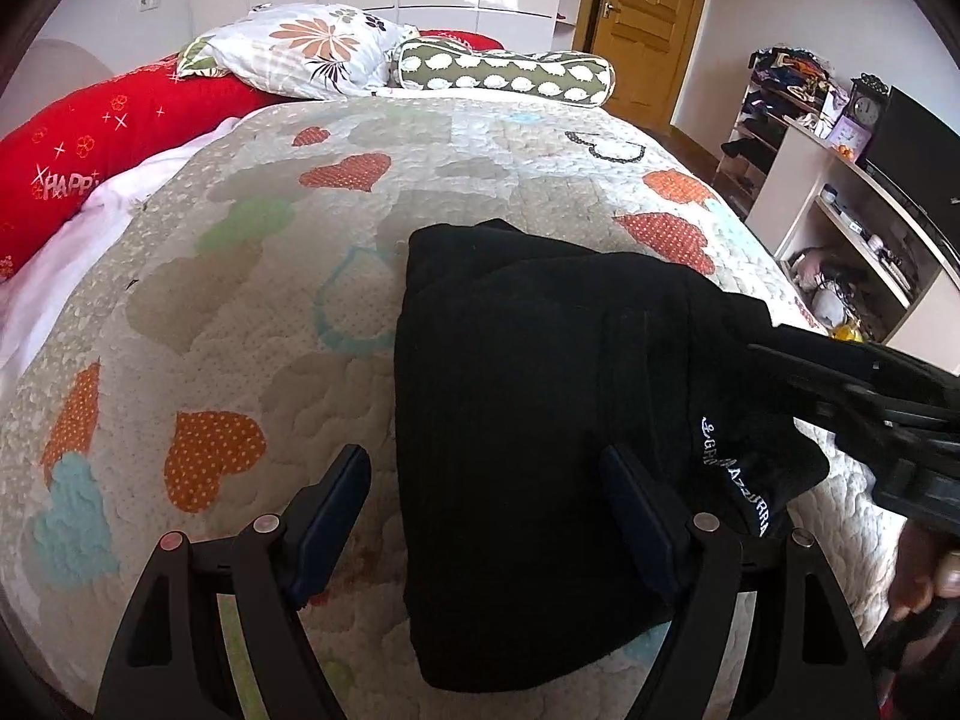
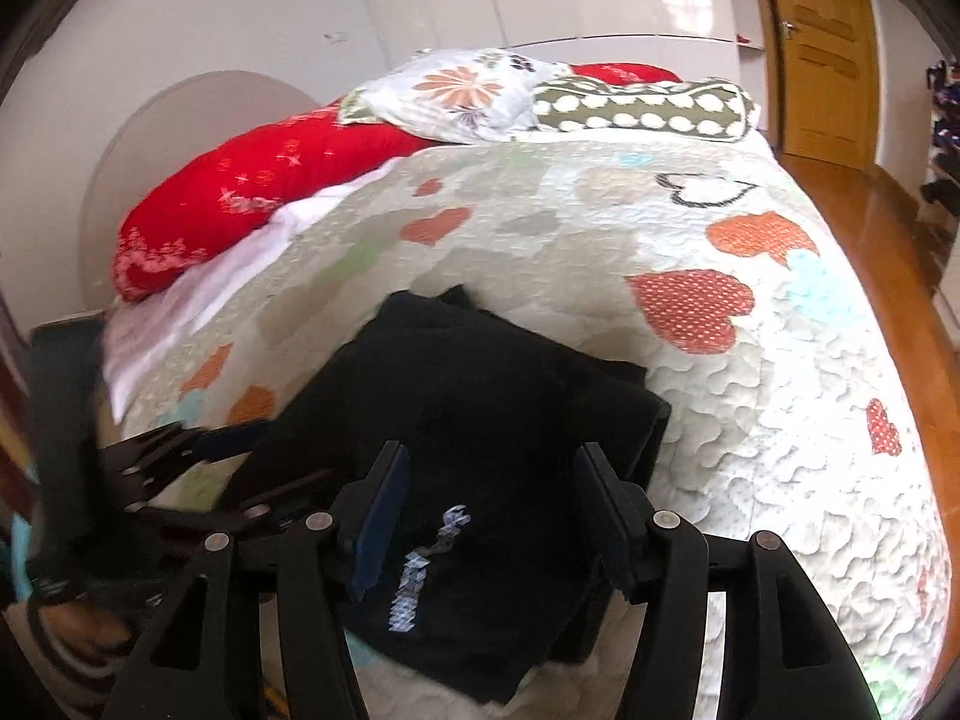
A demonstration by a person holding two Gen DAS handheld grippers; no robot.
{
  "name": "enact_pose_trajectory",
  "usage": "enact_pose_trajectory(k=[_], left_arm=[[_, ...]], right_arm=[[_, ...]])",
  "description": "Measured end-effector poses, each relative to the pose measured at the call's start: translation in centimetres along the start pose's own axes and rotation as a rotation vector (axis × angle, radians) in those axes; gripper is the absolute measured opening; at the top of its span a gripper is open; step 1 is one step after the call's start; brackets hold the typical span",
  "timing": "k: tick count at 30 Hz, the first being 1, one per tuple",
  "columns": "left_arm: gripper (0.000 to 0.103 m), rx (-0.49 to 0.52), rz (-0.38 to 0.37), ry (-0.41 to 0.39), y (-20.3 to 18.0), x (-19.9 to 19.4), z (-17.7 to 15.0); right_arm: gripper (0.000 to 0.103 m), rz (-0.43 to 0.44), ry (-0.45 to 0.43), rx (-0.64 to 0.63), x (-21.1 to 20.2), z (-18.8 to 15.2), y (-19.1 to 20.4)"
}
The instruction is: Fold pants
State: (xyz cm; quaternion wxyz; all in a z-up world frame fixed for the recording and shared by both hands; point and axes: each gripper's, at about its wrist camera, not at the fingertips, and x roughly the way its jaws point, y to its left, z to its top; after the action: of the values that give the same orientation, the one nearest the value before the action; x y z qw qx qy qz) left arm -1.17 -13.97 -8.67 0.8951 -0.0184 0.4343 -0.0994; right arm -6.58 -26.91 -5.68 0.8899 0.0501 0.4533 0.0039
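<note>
Black pants lie folded into a thick stack on the heart-patterned quilt, white lettering on the near right fold. My left gripper is open and straddles the stack's left edge, one finger over the quilt and one over the cloth. In the right wrist view the pants sit under my right gripper. Its jaws stand apart over the lettered fold, and the pads do not press on the cloth. The right gripper also reaches in from the right, at the stack's right edge.
Red bolster, floral pillow and dotted pillow line the bed's far end. Shelves with clutter stand to the right, a wooden door behind. A wooden bed edge curves along the right side.
</note>
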Motion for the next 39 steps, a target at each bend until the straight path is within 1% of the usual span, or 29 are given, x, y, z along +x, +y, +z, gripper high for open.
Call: enact_pose_trajectory(k=[5, 8, 11, 13, 14, 17, 18, 20, 22, 23, 27, 29, 30, 31, 35, 39], left_arm=[[0.079, -0.005, -0.002, -0.001, 0.2, -0.2, -0.1], [0.079, -0.004, 0.001, -0.002, 0.2, -0.3, 0.0], [0.079, -0.004, 0.005, -0.005, 0.2, -0.5, 0.0], [0.079, 0.000, 0.014, -0.013, 0.1, -0.8, 0.0], [0.079, 0.001, 0.020, -0.018, 0.2, -1.0, 0.0], [0.079, 0.002, 0.036, -0.039, 0.2, -1.6, -0.1], [0.079, 0.002, 0.040, -0.043, 0.2, -1.6, -0.1], [0.079, 0.002, 0.049, -0.046, 0.2, -1.7, -0.2], [0.079, 0.003, 0.054, -0.048, 0.1, -1.9, -0.4], [0.079, 0.005, 0.058, -0.049, 0.1, -2.0, -0.4], [0.079, 0.003, 0.073, -0.061, 0.3, -2.5, -0.6], [0.079, -0.007, 0.081, -0.069, 0.5, -2.7, -0.6], [0.079, -0.008, 0.084, -0.072, 0.5, -2.8, -0.6], [0.079, -0.006, 0.086, -0.075, 0.6, -2.8, -0.6], [0.079, 0.004, 0.096, -0.094, 0.3, -3.3, -0.7], [0.081, 0.016, 0.095, -0.115, 0.1, -3.9, -0.8]], right_arm=[[0.061, -0.063, 0.075, 0.037, 2.9, -1.6, -1.5], [0.061, -0.034, 0.070, 0.077, 2.3, -2.0, -2.1], [0.061, -0.043, 0.052, 0.056, 0.6, -1.9, -1.9], [0.064, -0.044, 0.029, 0.040, -0.6, -1.8, -1.7], [0.068, -0.037, 0.021, 0.041, -1.1, -1.8, -1.6], [0.071, -0.012, -0.002, 0.036, -2.0, -2.0, -1.0], [0.072, -0.008, -0.001, 0.027, -1.8, -2.2, -0.7], [0.072, -0.015, 0.035, 0.020, -0.7, -2.8, -0.4], [0.073, -0.038, 0.067, 0.007, 0.5, -3.3, 0.0], [0.074, -0.042, 0.067, 0.010, 0.7, -3.4, -0.1], [0.075, -0.013, 0.080, 0.072, 0.2, -3.1, -0.9], [0.075, -0.012, 0.043, 0.064, -1.0, -2.7, -0.9], [0.079, -0.008, 0.020, 0.062, -1.6, -2.5, -0.9], [0.080, 0.001, 0.003, 0.073, -2.3, -2.2, -1.0], [0.081, 0.053, -0.033, 0.117, -3.7, -1.5, -1.2], [0.081, 0.016, -0.065, 0.076, -4.1, -1.4, -0.3]])
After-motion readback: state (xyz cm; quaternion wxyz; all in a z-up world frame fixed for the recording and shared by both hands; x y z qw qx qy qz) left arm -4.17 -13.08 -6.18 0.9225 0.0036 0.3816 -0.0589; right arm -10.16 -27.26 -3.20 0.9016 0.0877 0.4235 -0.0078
